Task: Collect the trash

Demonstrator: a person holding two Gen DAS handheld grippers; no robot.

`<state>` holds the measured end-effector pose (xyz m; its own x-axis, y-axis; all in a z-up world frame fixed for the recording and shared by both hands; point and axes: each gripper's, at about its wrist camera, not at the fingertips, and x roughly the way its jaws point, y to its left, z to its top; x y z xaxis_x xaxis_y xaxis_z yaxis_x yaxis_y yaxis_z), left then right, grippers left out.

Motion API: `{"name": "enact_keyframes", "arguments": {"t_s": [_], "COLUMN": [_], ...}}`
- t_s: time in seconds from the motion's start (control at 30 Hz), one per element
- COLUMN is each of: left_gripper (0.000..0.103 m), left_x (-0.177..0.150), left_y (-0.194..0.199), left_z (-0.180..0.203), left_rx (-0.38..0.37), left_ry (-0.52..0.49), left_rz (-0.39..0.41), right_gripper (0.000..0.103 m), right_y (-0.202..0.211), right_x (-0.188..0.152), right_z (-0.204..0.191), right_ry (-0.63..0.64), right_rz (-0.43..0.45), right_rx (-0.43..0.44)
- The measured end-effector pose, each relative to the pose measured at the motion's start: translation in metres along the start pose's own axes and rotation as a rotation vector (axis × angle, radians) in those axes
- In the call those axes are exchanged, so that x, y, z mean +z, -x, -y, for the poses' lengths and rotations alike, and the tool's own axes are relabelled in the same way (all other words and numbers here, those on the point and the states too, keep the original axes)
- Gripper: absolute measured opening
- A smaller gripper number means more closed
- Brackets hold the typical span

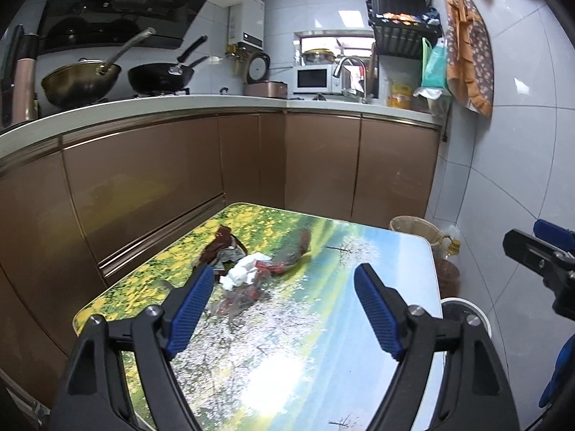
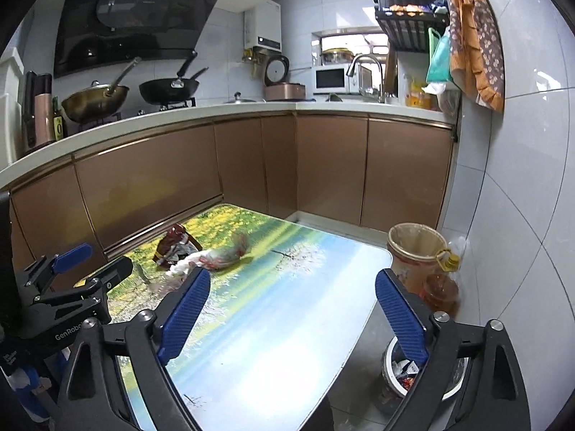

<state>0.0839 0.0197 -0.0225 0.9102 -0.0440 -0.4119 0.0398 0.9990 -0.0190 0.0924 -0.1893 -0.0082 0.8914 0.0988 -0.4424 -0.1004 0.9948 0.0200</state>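
Here, a small heap of trash lies on the far left part of the flower-printed surface: a crumpled white tissue, clear plastic wrap with red print, and a dark brown wrapper. Both the left claw and the right claw are spread wide, holding nothing, above the surface. A lined bin stands beyond its right corner.

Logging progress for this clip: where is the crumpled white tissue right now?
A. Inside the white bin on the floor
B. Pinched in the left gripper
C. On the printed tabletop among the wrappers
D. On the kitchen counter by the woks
C: the white tissue lies on the table among wrappers; both the left gripper and the right gripper are open and empty.
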Motion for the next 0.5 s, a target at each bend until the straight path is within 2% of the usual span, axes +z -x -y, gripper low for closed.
{"name": "enact_keyframes", "arguments": {"t_s": [0.1, 0.2, 0.33, 0.5], "left_gripper": [0.082, 0.083, 0.083, 0.083], "left_x": [0.0, -0.001, -0.001, -0.002], "left_y": [0.011, 0.022, 0.035, 0.049], "left_z": [-0.006, -0.008, -0.011, -0.007], "left_rx": [0.013, 0.025, 0.039, 0.05], "left_ry": [0.008, 0.01, 0.009, 0.0], "left_rz": [0.019, 0.035, 0.056, 0.076], "right_gripper": [0.094, 0.103, 0.103, 0.103], "right_y": [0.011, 0.023, 0.04, 0.051], "right_x": [0.002, 0.003, 0.006, 0.006], "right_z": [-0.006, -0.011, -0.013, -0.01], "right_ry": [0.008, 0.022, 0.011, -0.021], "right_rz": [0.035, 0.08, 0.142, 0.157], "right_rx": [-0.012, -0.042, -0.041, -0.027]}}
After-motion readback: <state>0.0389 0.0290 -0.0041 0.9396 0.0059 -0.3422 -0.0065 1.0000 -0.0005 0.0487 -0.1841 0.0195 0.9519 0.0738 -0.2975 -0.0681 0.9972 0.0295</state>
